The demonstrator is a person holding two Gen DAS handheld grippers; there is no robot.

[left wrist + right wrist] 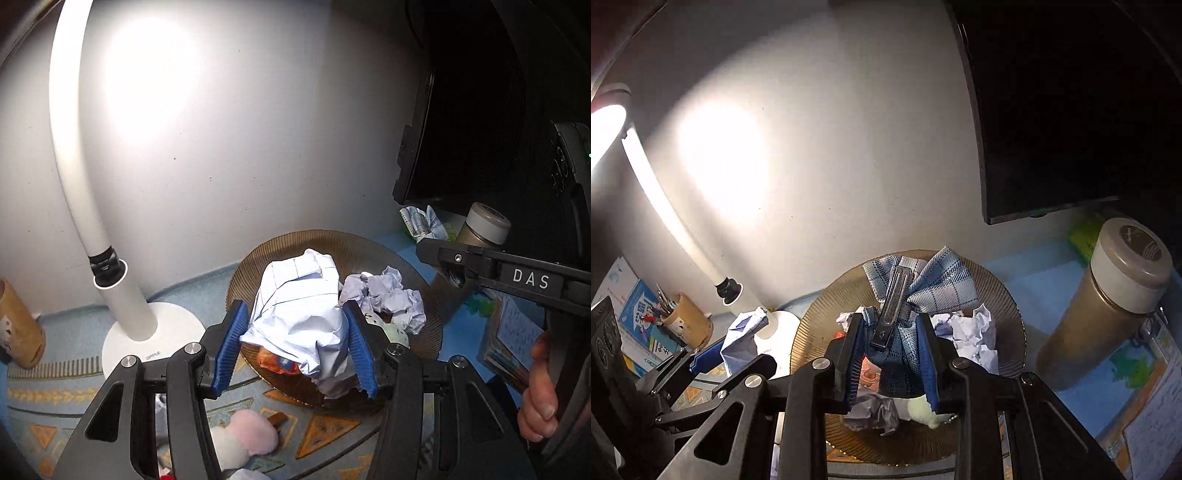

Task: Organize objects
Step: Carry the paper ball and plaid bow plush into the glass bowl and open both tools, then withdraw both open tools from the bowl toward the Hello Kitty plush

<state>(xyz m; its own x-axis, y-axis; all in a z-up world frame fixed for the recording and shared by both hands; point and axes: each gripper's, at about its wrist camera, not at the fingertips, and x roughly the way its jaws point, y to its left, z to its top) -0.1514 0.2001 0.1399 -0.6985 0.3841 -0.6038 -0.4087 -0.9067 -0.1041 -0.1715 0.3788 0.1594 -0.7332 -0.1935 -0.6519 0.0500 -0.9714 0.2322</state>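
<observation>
Presently, left gripper [295,345] clamps a crumpled white gridded paper ball [299,317]; right gripper [892,360] pinches a blue plaid fabric bow hair clip [905,295] above the ribbed brown plate [1004,295].

Crumpled white paper wad [299,325] and blue plaid cloth [923,284] with metal clip [891,308], above the ribbed brown plate [369,251]

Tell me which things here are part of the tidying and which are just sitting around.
In play:
- left gripper, shut on crumpled paper ball
- right gripper, shut on blue plaid bow clip
- ribbed brown plate, holding paper wads

Just lying about:
- desk lamp
- tan tumbler
- pen holder
- monitor
</observation>
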